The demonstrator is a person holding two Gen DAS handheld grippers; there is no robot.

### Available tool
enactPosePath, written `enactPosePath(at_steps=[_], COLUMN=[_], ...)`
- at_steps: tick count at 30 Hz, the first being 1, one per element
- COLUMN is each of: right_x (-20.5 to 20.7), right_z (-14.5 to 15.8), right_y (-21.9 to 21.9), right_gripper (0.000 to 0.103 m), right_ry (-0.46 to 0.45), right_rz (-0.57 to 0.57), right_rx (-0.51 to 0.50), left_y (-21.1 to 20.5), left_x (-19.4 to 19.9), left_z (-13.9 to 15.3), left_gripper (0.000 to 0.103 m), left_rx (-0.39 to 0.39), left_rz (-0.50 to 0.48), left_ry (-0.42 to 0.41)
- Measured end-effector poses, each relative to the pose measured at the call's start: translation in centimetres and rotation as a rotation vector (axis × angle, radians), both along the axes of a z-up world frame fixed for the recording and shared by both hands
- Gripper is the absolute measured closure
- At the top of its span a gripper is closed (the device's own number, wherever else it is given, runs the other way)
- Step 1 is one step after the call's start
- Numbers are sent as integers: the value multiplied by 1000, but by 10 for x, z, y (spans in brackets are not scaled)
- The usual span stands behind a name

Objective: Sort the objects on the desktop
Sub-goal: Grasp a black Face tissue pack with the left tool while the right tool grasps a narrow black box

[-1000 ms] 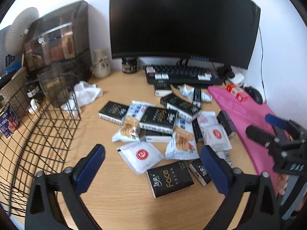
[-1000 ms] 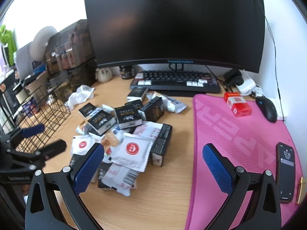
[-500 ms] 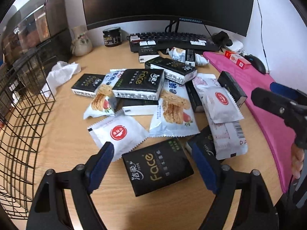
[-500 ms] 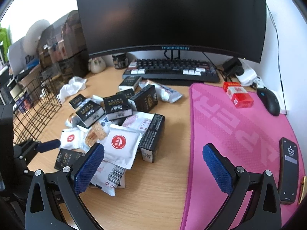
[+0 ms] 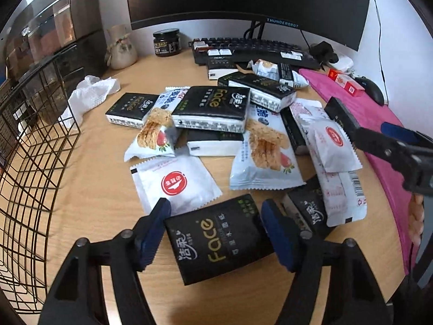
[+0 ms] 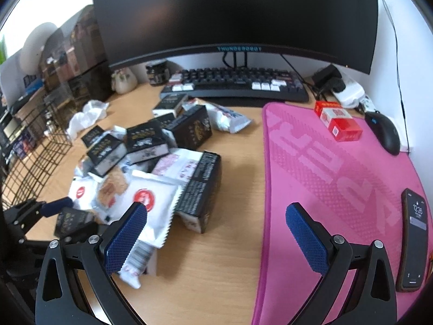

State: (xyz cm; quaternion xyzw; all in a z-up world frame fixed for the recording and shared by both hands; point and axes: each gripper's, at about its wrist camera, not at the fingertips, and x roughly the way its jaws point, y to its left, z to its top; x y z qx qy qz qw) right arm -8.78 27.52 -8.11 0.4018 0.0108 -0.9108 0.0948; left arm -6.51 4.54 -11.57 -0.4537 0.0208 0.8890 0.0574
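Left wrist view, going left to right: a wire basket [image 5: 32, 162], then the left gripper [image 5: 216, 233] with its fingers straddling a black Face tissue pack [image 5: 219, 238] on the counter [image 5: 89, 189], pads beside its edges but not clearly pressing. Best to squeeze squarely across the pack's width before lifting toward the basket. A second ago those fingers stood wider and higher. The right gripper [image 6: 216, 241] hangs open, empty, over bare wood.
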Motion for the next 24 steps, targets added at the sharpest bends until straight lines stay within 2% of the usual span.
enactPosePath(at_steps=[3,7,10,11,12,18,24], right_x=[-8,-15,-19,-19,-19,-15,-3], right_z=[-7,-10,-10,-11,-13,-16,6], right_y=[-1,-2,-1,-1,0,-1,-1], right_gripper=[3,21,52,75,84,85,85], right_ry=[-24,-36,-42,-48,-54,-63,-2], right_rz=[-2,14,3,-4,-9,10,9], right_rx=[-2,-34,-17,1,18,10,2], left_y=[-1,-5,-9,-10,-11,-12,-16], left_x=[0,-1,-1,-1,-1,2,12], left_z=[0,0,0,0,0,5,35], left_gripper=[30,31,31,31,31,32,32], left_rx=[-6,-6,-2,-1,0,-5,-3], left_rz=[-4,1,9,10,12,9,16], left_ry=[-2,-1,-3,-2,-3,16,83])
